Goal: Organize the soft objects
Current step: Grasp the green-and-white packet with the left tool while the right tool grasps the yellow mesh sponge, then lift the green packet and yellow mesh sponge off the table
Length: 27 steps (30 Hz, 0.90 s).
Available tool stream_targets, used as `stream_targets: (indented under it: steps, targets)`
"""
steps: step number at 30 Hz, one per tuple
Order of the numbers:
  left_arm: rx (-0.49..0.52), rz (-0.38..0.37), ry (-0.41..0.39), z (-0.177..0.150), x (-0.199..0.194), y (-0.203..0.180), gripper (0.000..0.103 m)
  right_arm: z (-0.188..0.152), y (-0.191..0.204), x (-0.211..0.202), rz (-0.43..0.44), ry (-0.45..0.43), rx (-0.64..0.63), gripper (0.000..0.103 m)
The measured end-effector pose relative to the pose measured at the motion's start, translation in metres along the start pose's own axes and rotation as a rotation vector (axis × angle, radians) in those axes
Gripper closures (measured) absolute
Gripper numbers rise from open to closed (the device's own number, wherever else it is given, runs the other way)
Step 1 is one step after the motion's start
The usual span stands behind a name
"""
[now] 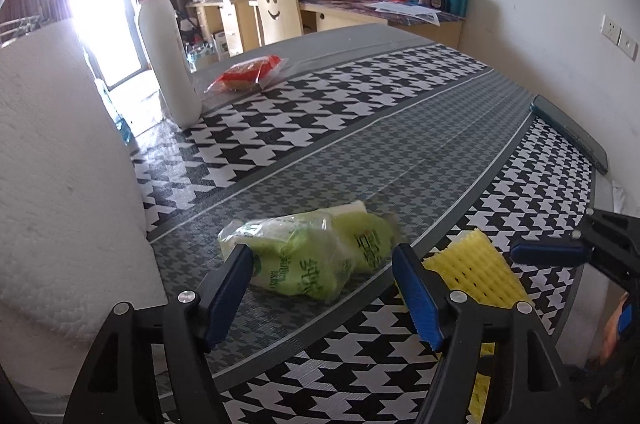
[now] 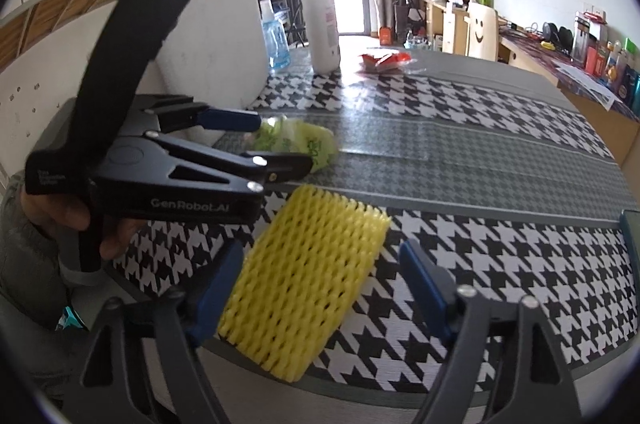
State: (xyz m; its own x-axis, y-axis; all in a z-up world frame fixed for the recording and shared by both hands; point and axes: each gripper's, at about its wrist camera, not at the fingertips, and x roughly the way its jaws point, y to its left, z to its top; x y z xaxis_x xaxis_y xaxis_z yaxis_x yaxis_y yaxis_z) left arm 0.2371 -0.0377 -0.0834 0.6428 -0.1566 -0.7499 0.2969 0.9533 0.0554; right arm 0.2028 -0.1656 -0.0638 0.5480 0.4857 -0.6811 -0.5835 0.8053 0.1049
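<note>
**Both grippers spread over soft items on the table**

Nearest, the right gripper (image 2: 320,288) stands spread, its jaws flanking the yellow foam net (image 2: 304,276) without pressing it. Left gripper (image 1: 324,288) is likewise spread, not gripping the green pack (image 1: 308,252) lying just ahead at 12 o'clock. Net lies at the pack's 4 o'clock. Red pack (image 1: 250,74) rests far off beside the white bottle (image 1: 168,52) on the patterned table (image 1: 400,92).

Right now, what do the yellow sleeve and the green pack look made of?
Yellow sleeve: looks like soft foam netting, matte, with an open diamond mesh. Green pack: probably thin clear plastic film over something soft; the film is glossy and wrinkled, contents unclear.
</note>
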Motion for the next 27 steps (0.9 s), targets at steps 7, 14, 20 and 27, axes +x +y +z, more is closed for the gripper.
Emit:
stream_targets:
  steps: [7, 14, 20, 27]
  targets:
    - [-0.018, -0.011, 0.018, -0.002, 0.005, 0.003, 0.03, -0.003, 0.003, 0.007, -0.011, 0.027, -0.019, 0.038]
    - [-0.04, -0.02, 0.007, -0.005, 0.005, 0.006, 0.035, -0.004, 0.012, 0.005, 0.014, 0.03, -0.047, 0.062]
    - [-0.069, -0.059, 0.008, -0.008, 0.005, 0.009, 0.05, -0.007, 0.01, -0.003, 0.017, 0.014, -0.046, 0.079]
    - [-0.084, -0.08, -0.016, -0.011, -0.002, 0.009, 0.057, -0.007, -0.01, -0.005, -0.012, 0.007, 0.043, 0.08]
